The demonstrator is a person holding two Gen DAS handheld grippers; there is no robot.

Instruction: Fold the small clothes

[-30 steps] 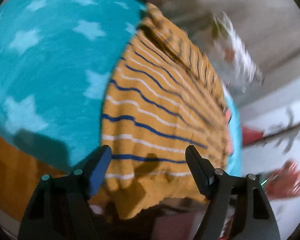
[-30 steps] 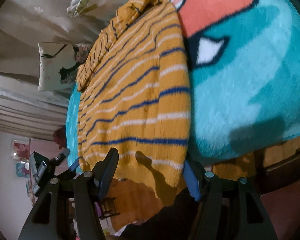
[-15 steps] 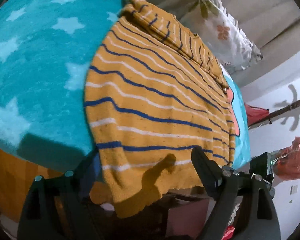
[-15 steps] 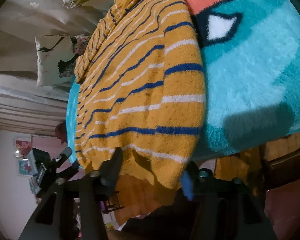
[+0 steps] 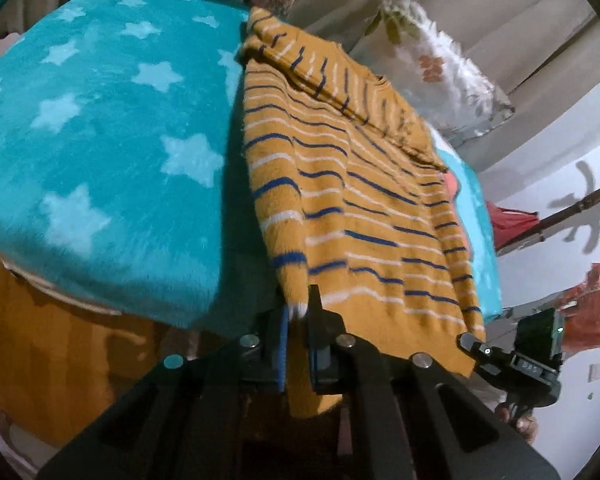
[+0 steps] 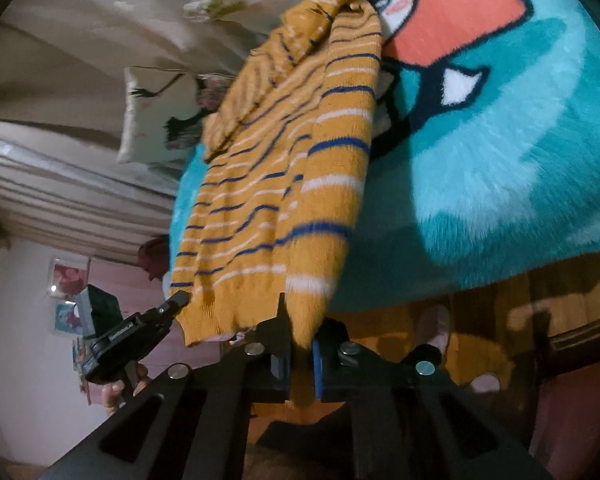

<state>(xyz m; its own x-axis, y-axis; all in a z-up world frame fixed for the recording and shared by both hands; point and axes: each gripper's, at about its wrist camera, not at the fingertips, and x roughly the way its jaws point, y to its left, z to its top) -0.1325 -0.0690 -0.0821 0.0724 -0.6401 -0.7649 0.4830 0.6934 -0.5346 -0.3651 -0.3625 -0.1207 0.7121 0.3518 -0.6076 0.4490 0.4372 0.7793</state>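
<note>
A small orange sweater (image 5: 360, 208) with blue and white stripes lies on a teal plush blanket (image 5: 100, 140), its hem hanging over the near edge. My left gripper (image 5: 298, 312) is shut on the hem's left corner. My right gripper (image 6: 300, 320) is shut on the hem's right corner of the sweater (image 6: 284, 184). The hem is lifted a little off the blanket (image 6: 500, 160). Each gripper shows in the other's view: the right one (image 5: 512, 352), the left one (image 6: 140, 328).
Floral pillows (image 5: 440, 76) lie at the far end beyond the sweater's collar. The blanket carries white stars on the left and an orange cartoon figure (image 6: 452, 12) on the right. A wooden bed frame (image 5: 60, 360) lies below the blanket's near edge.
Both grippers were open around the sweater's hem; now both have shut on its bottom corners and the hem is pulled up and taut.
</note>
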